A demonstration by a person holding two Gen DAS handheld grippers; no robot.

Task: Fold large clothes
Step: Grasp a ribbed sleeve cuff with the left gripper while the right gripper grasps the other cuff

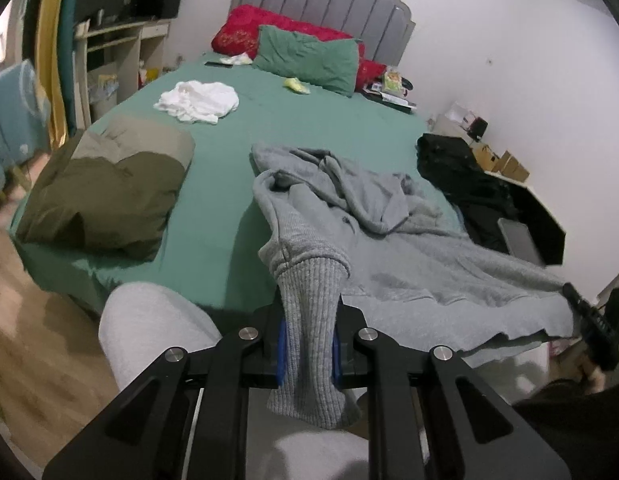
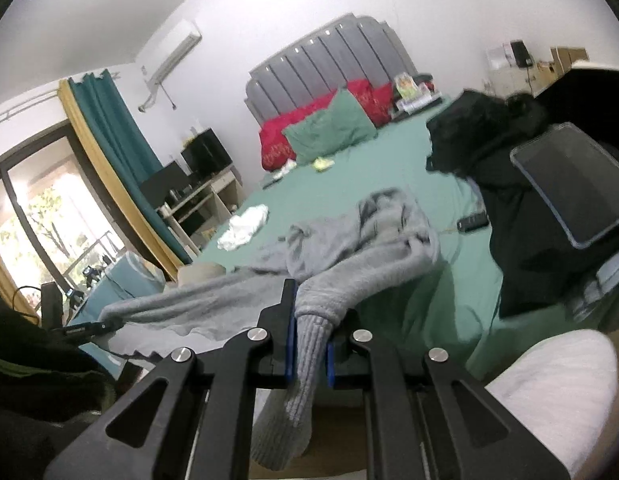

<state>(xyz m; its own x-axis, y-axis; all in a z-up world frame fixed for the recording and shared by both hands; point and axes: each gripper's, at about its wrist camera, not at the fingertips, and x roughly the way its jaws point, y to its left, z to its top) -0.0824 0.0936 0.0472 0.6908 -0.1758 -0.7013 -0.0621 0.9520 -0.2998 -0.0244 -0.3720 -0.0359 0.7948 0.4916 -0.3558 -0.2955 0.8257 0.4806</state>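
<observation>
A large grey knit sweater [image 1: 389, 224] lies rumpled on the green bed [image 1: 213, 200], its body spread toward the foot edge. My left gripper [image 1: 309, 332] is shut on one ribbed sleeve cuff [image 1: 309, 344], which hangs down between the blue pads. My right gripper [image 2: 311, 340] is shut on the other ribbed cuff [image 2: 305, 360]; the sweater [image 2: 361, 240] trails from it across the bed. The right gripper also shows at the right edge of the left wrist view [image 1: 593, 320].
An olive folded garment [image 1: 105, 188] lies at the bed's left side, white cloth [image 1: 197, 100] beyond it. A black garment [image 1: 461, 176] and a tablet [image 2: 573, 184] lie at the right side. Green pillow [image 1: 309, 58] and red pillows sit at the headboard. My grey-trousered knee [image 1: 149, 332] is close below.
</observation>
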